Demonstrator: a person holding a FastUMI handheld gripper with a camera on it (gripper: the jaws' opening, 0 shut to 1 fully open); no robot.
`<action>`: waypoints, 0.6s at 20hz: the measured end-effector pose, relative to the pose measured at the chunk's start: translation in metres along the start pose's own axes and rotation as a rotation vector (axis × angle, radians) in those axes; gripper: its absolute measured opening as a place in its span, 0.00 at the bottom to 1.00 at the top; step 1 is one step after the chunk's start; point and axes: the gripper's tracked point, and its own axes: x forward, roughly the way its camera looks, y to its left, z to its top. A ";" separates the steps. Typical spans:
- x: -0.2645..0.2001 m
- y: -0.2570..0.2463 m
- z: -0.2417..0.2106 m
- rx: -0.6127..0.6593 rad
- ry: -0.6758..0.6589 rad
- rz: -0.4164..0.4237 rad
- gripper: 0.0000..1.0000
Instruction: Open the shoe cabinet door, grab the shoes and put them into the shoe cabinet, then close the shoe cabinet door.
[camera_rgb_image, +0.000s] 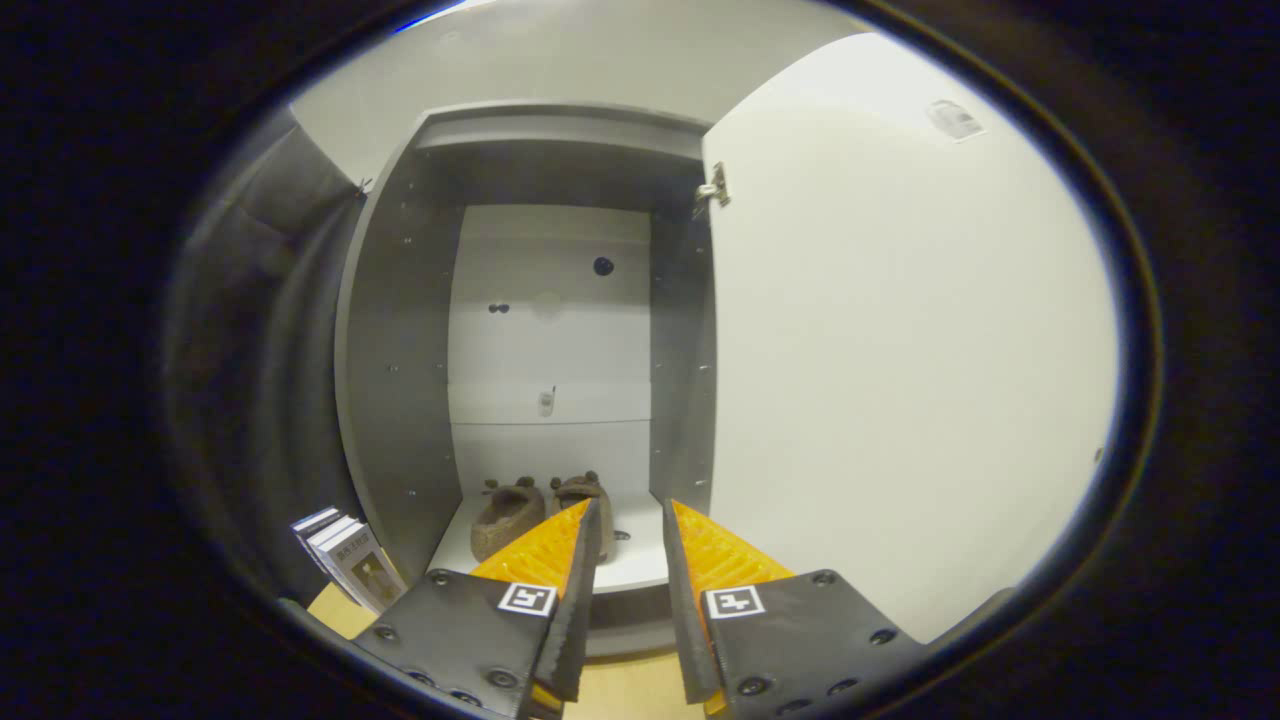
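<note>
Hovering before the open shoe cabinet (400, 380), the tool (632, 520) has its fingers parted with nothing between them, the shoes (510, 515) sit side by side on the cabinet's bottom shelf (640, 565) just beyond the fingertips, and the door (900, 350) stands swung open at the right.

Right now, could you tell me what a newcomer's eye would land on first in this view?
The big white cabinet door swung wide open stands out first, just beyond the gripper to its right. Next comes the pair of brown fuzzy slippers sitting side by side on the white bottom shelf inside the grey shoe cabinet, just ahead of the open, empty fingers.
</note>
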 end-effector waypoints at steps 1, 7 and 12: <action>-0.009 -0.008 0.004 0.004 -0.012 -0.011 0.40; -0.075 -0.062 0.027 0.044 -0.085 -0.025 0.40; -0.117 -0.127 0.031 0.066 -0.083 -0.054 0.40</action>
